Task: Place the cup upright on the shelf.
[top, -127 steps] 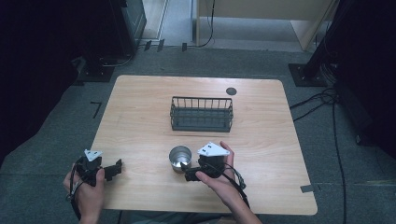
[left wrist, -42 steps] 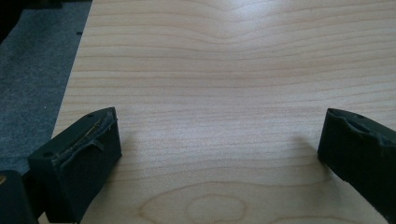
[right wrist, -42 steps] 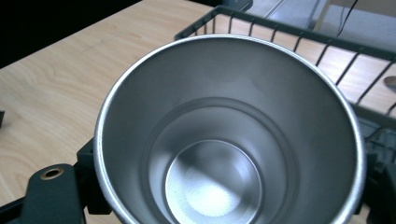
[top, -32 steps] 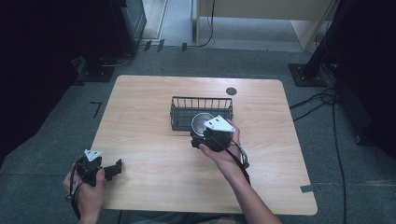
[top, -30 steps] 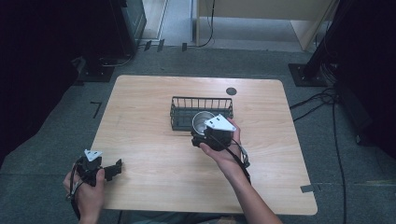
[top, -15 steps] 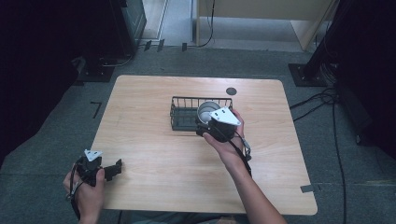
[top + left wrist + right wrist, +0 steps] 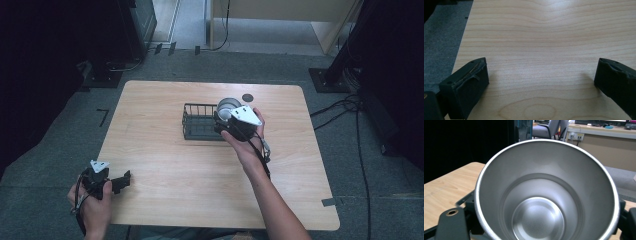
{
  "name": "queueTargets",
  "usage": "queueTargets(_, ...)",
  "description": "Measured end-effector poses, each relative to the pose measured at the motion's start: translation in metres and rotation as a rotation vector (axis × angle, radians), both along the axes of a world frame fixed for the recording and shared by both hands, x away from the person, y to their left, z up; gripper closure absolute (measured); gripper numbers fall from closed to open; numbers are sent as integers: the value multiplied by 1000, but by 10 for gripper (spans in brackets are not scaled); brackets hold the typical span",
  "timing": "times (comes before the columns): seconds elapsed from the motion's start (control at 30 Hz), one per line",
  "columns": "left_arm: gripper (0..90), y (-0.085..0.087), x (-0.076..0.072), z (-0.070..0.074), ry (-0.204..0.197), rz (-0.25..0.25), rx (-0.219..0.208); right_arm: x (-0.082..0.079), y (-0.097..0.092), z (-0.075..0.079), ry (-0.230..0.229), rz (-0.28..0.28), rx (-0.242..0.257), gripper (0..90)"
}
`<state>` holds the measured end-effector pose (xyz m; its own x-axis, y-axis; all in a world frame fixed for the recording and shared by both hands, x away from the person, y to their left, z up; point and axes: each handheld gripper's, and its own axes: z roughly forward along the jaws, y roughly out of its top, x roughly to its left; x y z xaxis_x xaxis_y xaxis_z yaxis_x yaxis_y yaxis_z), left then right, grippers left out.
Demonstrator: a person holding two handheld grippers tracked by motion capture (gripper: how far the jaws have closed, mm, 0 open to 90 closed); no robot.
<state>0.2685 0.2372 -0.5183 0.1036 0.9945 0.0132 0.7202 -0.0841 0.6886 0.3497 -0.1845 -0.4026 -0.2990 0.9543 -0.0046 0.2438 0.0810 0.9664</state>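
A: Just right of the frame's centre in the high view, the right gripper has its jaws clamped on the steel cup, carried above the right end of the black wire basket. In the right gripper view the cup faces the camera mouth-on, empty, with the black jaws flanking its sides.

B: So the step looks like setting the cup into the basket. How should it go?

A: I'd judge the cup needs to sit squarely over the basket's open top before it comes down, so its base clears the wire rim. Whether it is already inside the rim or above it, I cannot tell from here.

B: And the release?

A: Lower until the base rests on the basket floor, then spread the jaws and lift straight out, so the cup isn't dragged over.

B: The other hand?

A: At the lower left of the high view the left gripper rests at the edge of the wooden table; its jaws stand wide over bare wood and hold nothing. Fine where it is.
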Motion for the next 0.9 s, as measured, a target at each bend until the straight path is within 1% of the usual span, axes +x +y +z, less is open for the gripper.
queueTargets(0.03,0,0,0,0,1,-1,-1,5,-2,-1,-5,-8,-3,181)
queueTargets(0.1,0,0,0,0,1,0,-1,7,-2,-1,-4,-11,-2,182)
queueTargets(0.17,0,0,0,0,1,-1,-1,14,-4,-4,1,-14,-1,181)
queueTargets(0.23,0,0,0,0,1,-1,-1,19,-6,-7,15,-25,4,182)
queueTargets(0.3,0,0,0,0,1,-1,-1,21,-7,-8,19,-26,6,182)
queueTargets(0.4,0,0,0,0,2,-1,-1,29,-9,-13,33,-41,8,181)
queueTargets(0.43,0,0,0,0,1,-1,-1,34,-9,-17,49,-46,5,182)
queueTargets(0.53,0,0,0,0,1,-1,-1,39,-10,-21,65,-50,0,182)
queueTargets(0.77,0,0,0,0,2,-1,-1,48,-9,-31,116,-59,2,181)
queueTargets(0.8,0,0,0,0,2,-1,-1,48,-9,-31,116,-59,2,181)
queueTargets(0.83,0,0,0,0,1,0,-1,51,-9,-33,139,-63,4,181)
queueTargets(0.87,0,0,0,0,2,-1,-1,52,-9,-34,149,-63,7,181)
queueTargets(0.9,0,0,0,0,2,-1,-1,52,-9,-34,149,-63,7,181)
